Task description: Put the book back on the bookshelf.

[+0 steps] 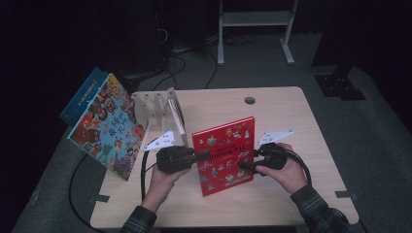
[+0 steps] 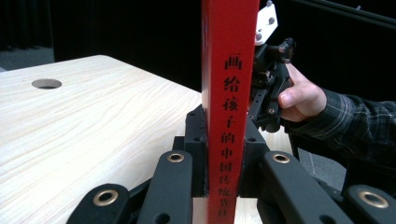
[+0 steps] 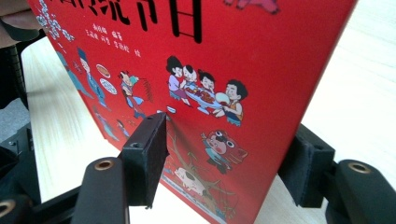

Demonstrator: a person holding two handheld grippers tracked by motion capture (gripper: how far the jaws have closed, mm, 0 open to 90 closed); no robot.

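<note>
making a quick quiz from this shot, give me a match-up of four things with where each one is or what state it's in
Things:
1. red book
2. blue picture book
3. white rack
4. round hole

Places or states:
A. propped at a slant at the table's left edge
B. in the tabletop, far side
C. held upright, the left gripper clamped on its spine
D. standing on the table beyond the left gripper

Pairs: 1-C, 2-A, 3-D, 4-B

One red book point(image 1: 224, 155), two grippers, one white rack point(image 1: 154, 104), and seemingly two leaning books point(image 1: 104, 121).
</note>
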